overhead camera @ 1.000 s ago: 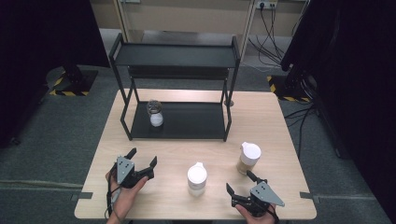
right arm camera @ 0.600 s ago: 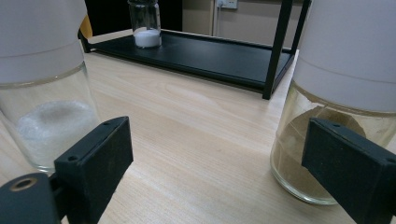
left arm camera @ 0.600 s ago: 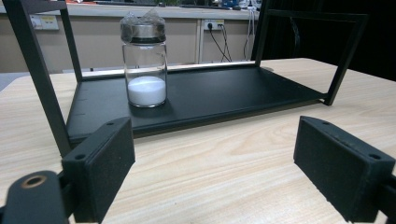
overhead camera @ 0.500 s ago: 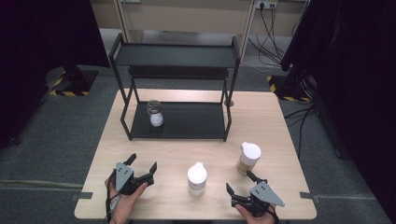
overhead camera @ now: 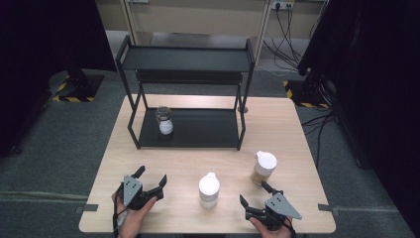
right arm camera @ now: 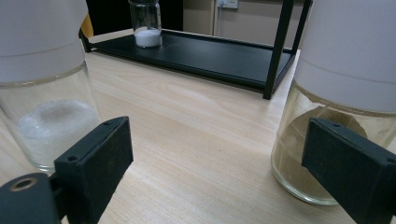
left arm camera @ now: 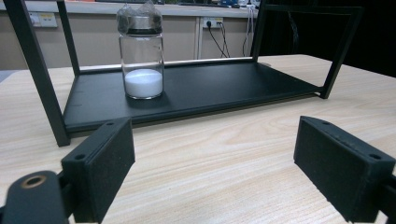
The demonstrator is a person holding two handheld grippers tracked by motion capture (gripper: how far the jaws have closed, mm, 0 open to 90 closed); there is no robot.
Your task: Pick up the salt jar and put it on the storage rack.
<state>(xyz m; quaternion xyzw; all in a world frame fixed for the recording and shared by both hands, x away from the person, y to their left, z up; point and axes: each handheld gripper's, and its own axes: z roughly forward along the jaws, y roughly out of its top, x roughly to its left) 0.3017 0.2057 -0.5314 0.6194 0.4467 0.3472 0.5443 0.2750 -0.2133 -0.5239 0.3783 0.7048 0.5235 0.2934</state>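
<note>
Nudged slightly, the left gripper [overhead camera: 148, 180] gapes empty; right gripper [overhead camera: 257, 194] released; both jars [overhead camera: 209, 189] before the rack [overhead camera: 185, 126] unshelved.

Ahead of the left gripper [overhead camera: 148, 181] a jar [overhead camera: 164, 120] stands on the rack's [overhead camera: 198, 130] lower shelf. The right gripper [overhead camera: 260, 198] sits on the counter [overhead camera: 277, 124] between two jars [overhead camera: 208, 190], one either side [overhead camera: 264, 167].

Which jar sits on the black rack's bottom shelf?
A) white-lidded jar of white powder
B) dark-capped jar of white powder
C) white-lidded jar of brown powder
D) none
B: the dark-capped jar of white powder stands on the rack's bottom shelf; both white-lidded jars stand on the table.
</note>
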